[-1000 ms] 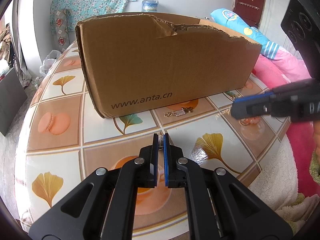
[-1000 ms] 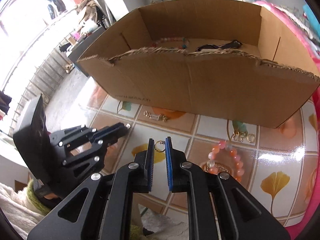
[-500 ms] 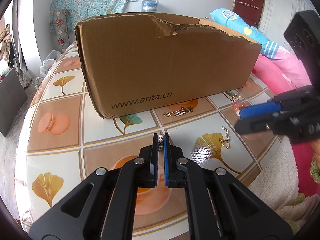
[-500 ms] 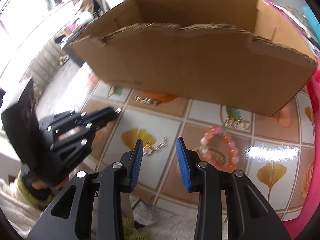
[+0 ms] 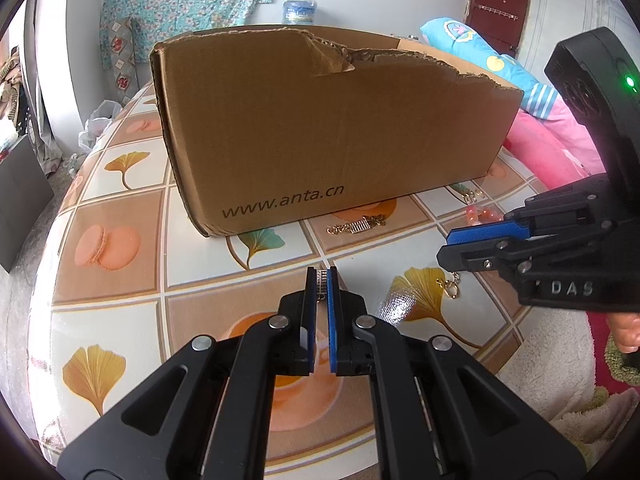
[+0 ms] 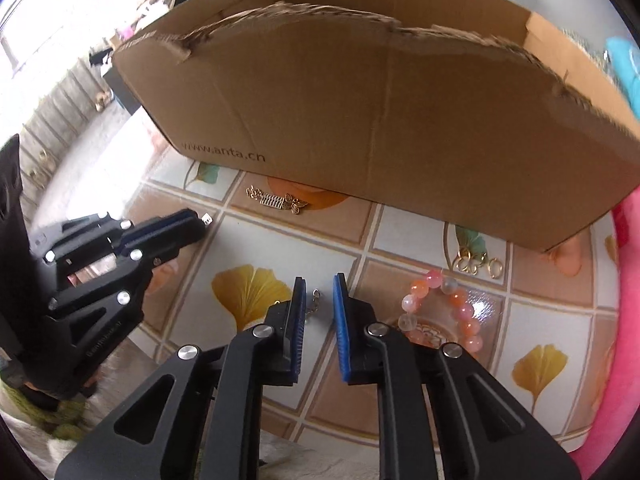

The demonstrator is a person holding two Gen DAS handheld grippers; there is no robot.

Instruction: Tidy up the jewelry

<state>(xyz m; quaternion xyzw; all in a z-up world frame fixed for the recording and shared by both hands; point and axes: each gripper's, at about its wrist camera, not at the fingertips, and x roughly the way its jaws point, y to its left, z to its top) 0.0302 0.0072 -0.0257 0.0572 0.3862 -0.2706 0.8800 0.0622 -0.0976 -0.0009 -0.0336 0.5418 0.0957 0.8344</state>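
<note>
A small gold chain with a ring clasp [image 6: 311, 305] lies on the tiled table [image 6: 408, 240], in front of the cardboard box [image 6: 360, 120] and well clear of its front wall. It sits between the right gripper [image 6: 318, 300] fingers, hard against the left finger [image 6: 298, 312] and apart from the right one, its long axis running roughly along the fingers. The jaws are closing around it, with a gap left and no pinch yet. The right hand is plainly the nearer; the left gripper [image 5: 321, 280] hangs off to the chain's side, clamped nearly shut on a small silvery piece [image 5: 321, 278]. Nearer the box lie a gold comb-shaped charm [image 6: 280, 200], gold rings [image 6: 476, 264] and a peach bead bracelet [image 6: 444, 312]. The box's inside is hidden from both cameras.
</note>
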